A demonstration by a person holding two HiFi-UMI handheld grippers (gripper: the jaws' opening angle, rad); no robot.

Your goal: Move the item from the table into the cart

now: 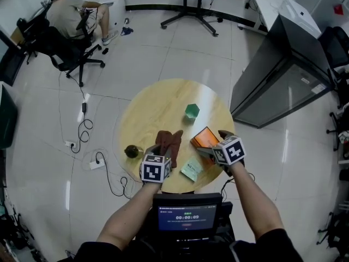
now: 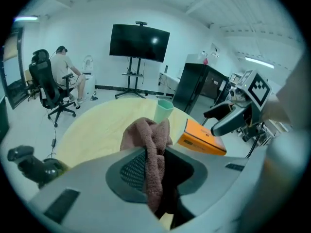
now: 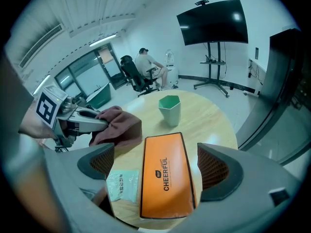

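left gripper point(image 1: 163, 150): jaws drawn nearly together, clamped on the brown cloth point(image 1: 169, 140). in left gripper view, one fold pinched between the mesh pads, the rest bunched just ahead of the tips, over the round wooden table point(image 1: 147, 105). beyond the cloth, straight ahead of these jaws: green cup point(image 1: 192, 111), upright. off to the right of these jaws: orange box point(image 1: 205, 138), lying flat. off to their left, well apart, near the table edge: dark round object point(image 1: 131, 151), too blurred to identify. right gripper point(image 1: 212, 142): jaws spread wide, gripping nothing. in right gripper view, the orange box lies lengthwise between the two pads, a strip of bare tabletop showing on either side, so no pad contact. just left of the box, by the left pad: small pale green packet point(image 3: 121, 184), flat on the table. ahead of the right jaws' tips: the green cup, near the box's far end but apart from it. ahead and to the left of them: the cloth with the left gripper closed on it. far behind the table: person seated in an office chair point(image 1: 68, 15), dark screen on a wheeled stand point(image 2: 139, 41).
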